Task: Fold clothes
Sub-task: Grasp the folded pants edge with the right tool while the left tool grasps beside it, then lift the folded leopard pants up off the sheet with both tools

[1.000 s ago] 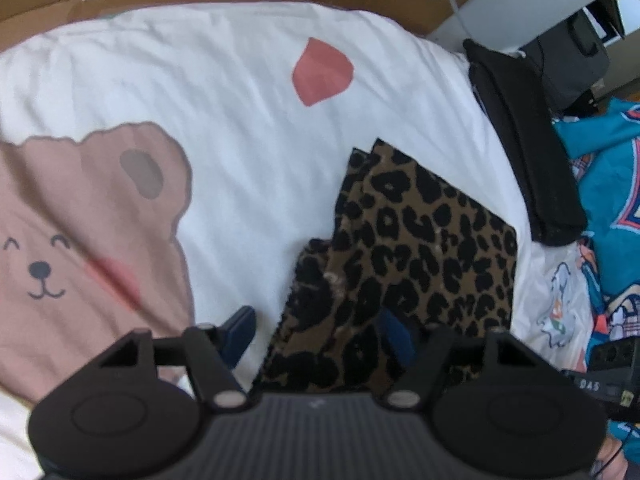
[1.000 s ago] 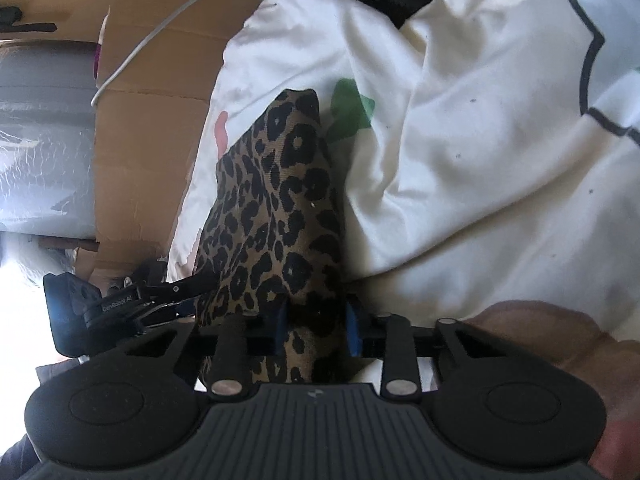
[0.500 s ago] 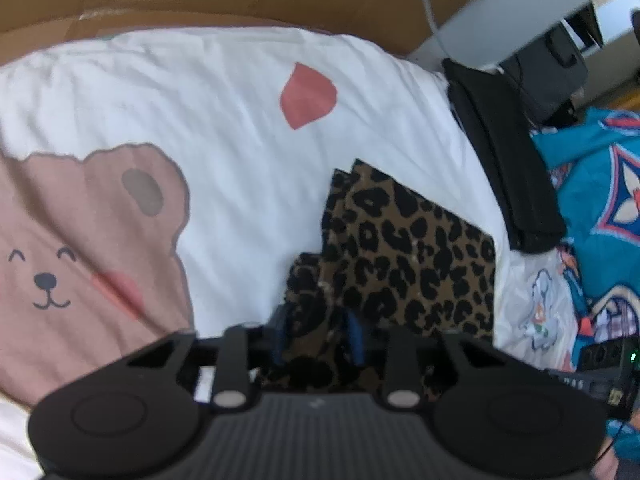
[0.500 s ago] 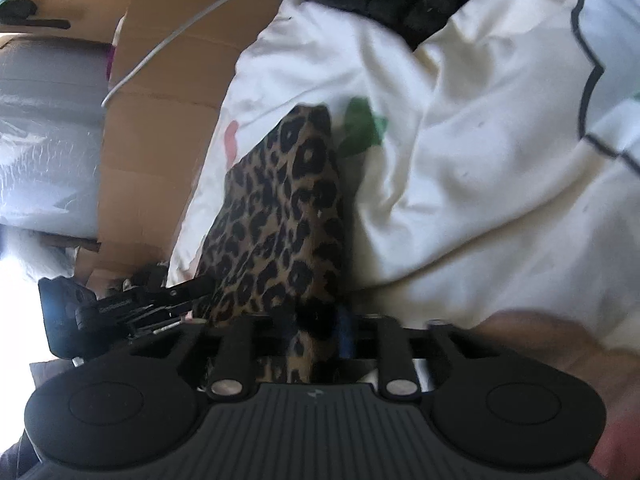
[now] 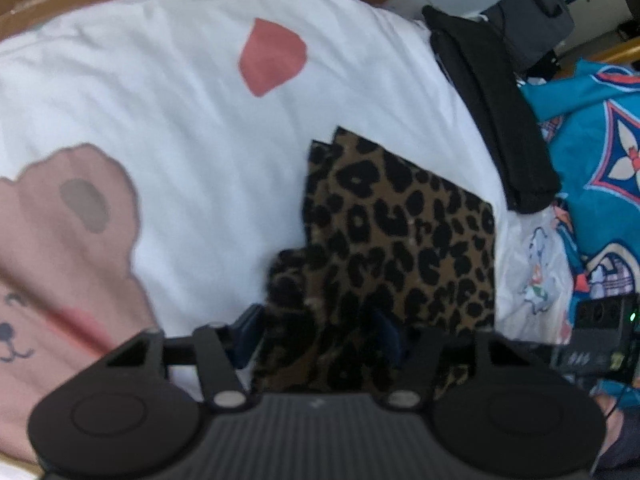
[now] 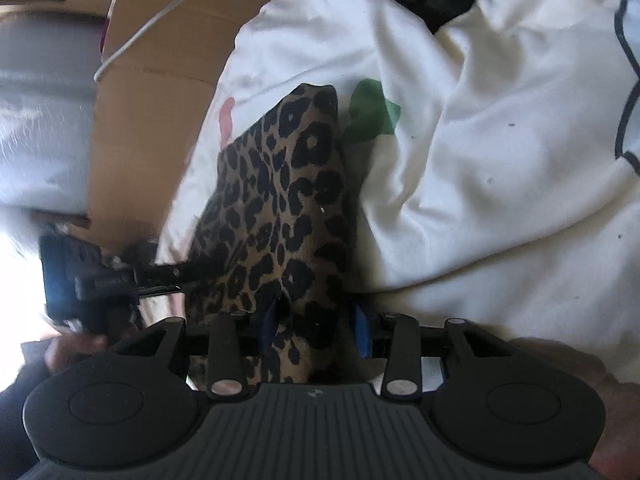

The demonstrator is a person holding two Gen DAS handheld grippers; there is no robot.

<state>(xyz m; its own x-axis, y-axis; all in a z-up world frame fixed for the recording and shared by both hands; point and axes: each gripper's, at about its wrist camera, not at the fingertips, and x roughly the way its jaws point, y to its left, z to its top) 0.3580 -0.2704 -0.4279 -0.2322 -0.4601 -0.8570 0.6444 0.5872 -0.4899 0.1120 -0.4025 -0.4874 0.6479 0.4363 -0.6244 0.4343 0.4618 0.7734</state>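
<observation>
A folded leopard-print cloth (image 5: 400,232) lies flat on the white bear-print sheet (image 5: 180,140). My left gripper (image 5: 316,330) is at its near left corner. Its jaws are opening, and a bunched fold of the cloth sits loosely between the blue pads (image 5: 248,332). In the right wrist view the same cloth (image 6: 280,200) runs away from my right gripper (image 6: 314,324), whose jaws stand a little apart around the cloth's near end. A thin gap shows beside the right pad (image 6: 360,330). The left gripper (image 6: 188,276) reaches the cloth's left edge there.
A long black garment (image 5: 492,112) lies just beyond the cloth to the right. Past it is a teal patterned fabric (image 5: 592,160). A rumpled white duvet (image 6: 500,160) rises right of the cloth. Cardboard (image 6: 152,80) with a white cable (image 6: 160,24) borders the bed.
The left jaws went from wide to pinched on the cloth's corner, then spread apart again. The right jaws have widened around the cloth's end. The cloth stays flat.
</observation>
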